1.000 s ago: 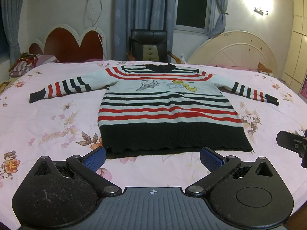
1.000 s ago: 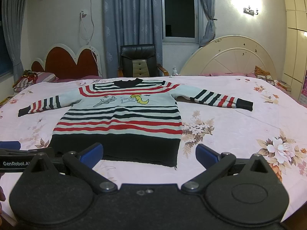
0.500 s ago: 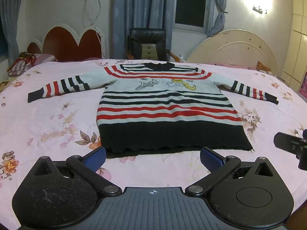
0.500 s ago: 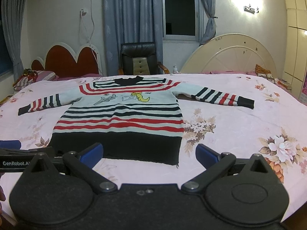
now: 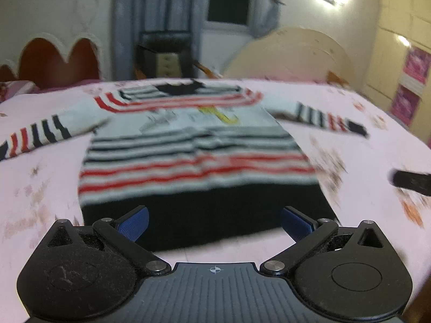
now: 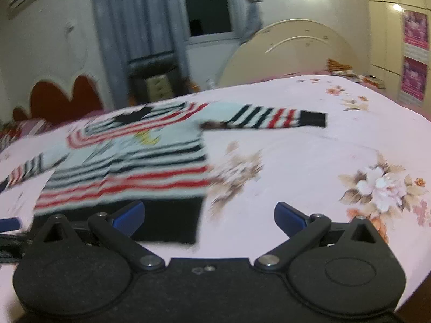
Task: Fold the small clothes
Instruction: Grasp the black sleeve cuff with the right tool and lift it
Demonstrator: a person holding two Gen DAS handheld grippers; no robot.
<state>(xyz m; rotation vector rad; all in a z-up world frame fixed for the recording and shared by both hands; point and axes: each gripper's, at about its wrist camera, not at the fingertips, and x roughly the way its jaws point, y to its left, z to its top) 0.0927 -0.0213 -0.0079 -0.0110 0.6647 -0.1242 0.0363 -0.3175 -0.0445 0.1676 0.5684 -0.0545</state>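
Your striped sweater lies flat on the bed, sleeves spread, ready for folding. Both grippers, left gripper and right gripper, hover near its hem, jaws released.

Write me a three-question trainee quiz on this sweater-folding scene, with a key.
1. True or false: the left gripper is shut on the striped sweater.
2. What colour is the sweater's bottom band? A) red B) black C) yellow
3. Fill in: the sweater lies flat on a pink floral ____, sleeves spread out.

Key: 1 false, both the left and the right gripper are open and hold nothing; 2 B; 3 bedsheet.
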